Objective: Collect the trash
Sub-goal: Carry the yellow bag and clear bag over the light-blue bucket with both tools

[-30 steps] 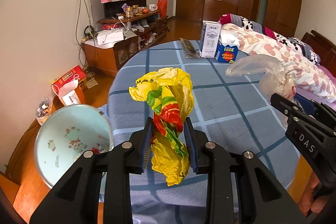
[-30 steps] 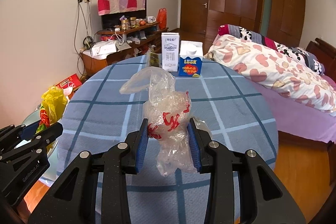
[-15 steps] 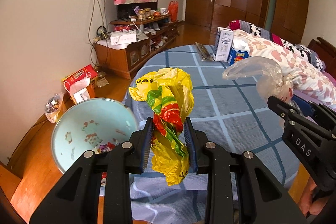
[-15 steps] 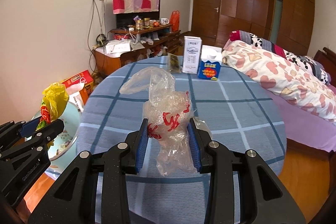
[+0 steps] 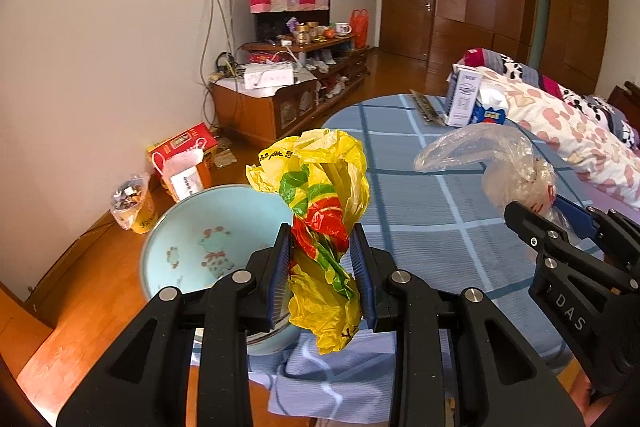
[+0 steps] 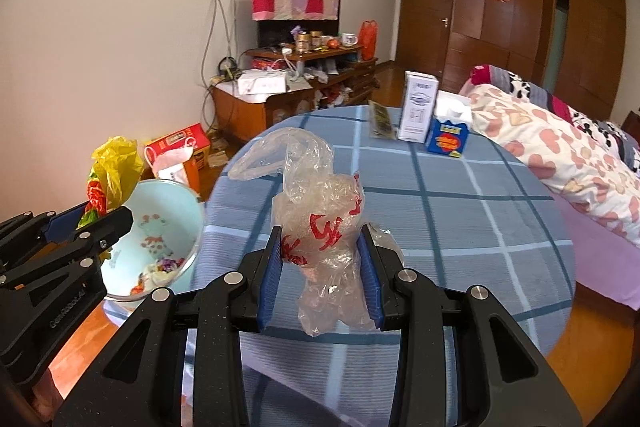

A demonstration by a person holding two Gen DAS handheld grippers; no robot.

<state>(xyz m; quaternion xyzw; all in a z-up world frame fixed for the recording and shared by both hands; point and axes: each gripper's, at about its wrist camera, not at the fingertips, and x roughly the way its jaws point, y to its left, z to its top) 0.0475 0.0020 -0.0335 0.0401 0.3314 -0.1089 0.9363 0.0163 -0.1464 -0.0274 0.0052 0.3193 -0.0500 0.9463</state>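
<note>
Left wrist view has the left tool [image 5: 323,277] clamped on a crumpled yellow bag [image 5: 320,211], pads squeezing it around the middle, so it's nearly closed with just the bunched plastic between. The bag hangs in the air right at the near edge of the tabletop [image 5: 432,211], with the light blue basin [image 5: 188,251] just to its left and lower down, already holding some scraps. Right wrist view shows the right tool [image 6: 320,277] doing the same thing with a clear plastic bag [image 6: 316,227] with red print, held over the tabletop, further from the basin.

What could go wrong: both bags are light and springy, so on release they'd probably puff open and drift, and the yellow one isn't really over the basin yet, so it might land on the rim or the floor. The clear bag has a loose loop sticking up that could snag on the other tool, since the 2 tools sit close side by side.

Pose-wise both tools point forward and angled down, roughly parallel, left one nearer the basin.
</note>
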